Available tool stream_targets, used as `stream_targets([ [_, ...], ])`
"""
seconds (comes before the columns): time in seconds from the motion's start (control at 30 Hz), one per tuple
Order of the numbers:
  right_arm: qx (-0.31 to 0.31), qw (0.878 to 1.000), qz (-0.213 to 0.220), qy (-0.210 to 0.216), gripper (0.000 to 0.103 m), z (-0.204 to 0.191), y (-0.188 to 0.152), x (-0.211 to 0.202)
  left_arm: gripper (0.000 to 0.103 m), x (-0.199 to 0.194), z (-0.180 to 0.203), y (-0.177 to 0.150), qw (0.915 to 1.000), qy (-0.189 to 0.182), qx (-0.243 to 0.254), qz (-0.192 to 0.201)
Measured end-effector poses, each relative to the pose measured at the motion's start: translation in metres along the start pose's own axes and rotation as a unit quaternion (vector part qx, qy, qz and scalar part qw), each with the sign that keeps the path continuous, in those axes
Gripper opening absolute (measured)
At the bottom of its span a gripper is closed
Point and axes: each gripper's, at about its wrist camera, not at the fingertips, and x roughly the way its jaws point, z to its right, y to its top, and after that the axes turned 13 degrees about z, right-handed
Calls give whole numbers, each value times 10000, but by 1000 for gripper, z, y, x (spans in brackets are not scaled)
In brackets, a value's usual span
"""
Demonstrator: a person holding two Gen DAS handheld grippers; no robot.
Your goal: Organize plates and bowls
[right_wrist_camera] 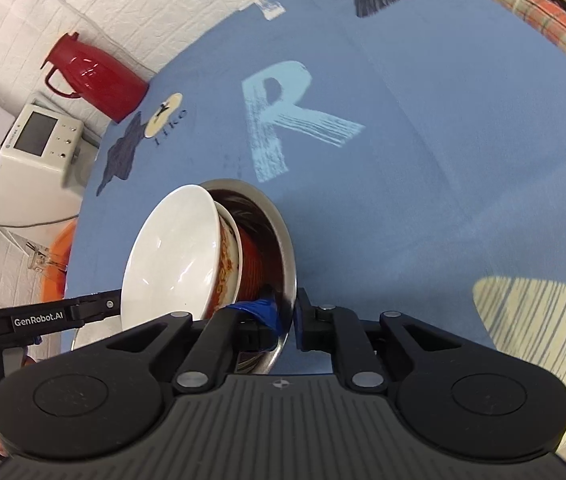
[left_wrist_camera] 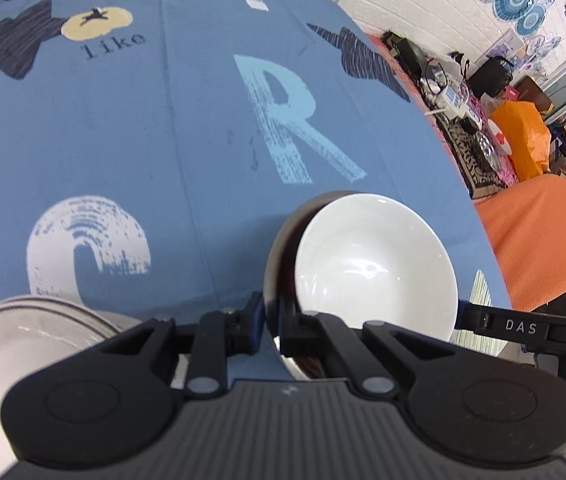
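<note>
**Both grippers pinching one steel rim, bowls tipping inside**

My left gripper is clamping the left rim of the steel bowl, fingers nearly closed on the thin wall. A grey plate is sitting just left of that bowl on the blue cloth. Inside the bowl, the white bowl is leaning steeply over a red patterned bowl. My right gripper is gripping the bowl's right rim, equally narrow. I'm worrying that uneven lifting is going to tip the bowl further, so the loose white bowl slides out, or the slick rim slips from a pad.
</note>
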Motion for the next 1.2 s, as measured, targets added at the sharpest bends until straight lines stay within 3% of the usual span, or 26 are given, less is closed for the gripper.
stream_targets([
  [0.27, -453, 9974, -174, 525, 0, -69, -13, 15, 0, -71, -31, 1, 9974, 554, -118, 443],
  [0.43, -690, 9912, -582, 967, 0, -117, -42, 40, 0, -127, -68, -17, 9912, 1109, -254, 670],
  [0.6, -869, 9849, -1017, 1099, 0, -147, -70, 64, 0, -156, -108, -46, 9848, 1511, -536, 662],
  [0.83, -1123, 9825, -1247, 803, 0, -154, -81, 74, 0, -148, -134, -68, 9860, 1394, -803, 447],
  [1.2, -1073, 9853, -1131, 696, 1, -155, -82, 74, 0, -142, -150, -72, 9878, 1166, -939, 435],
])
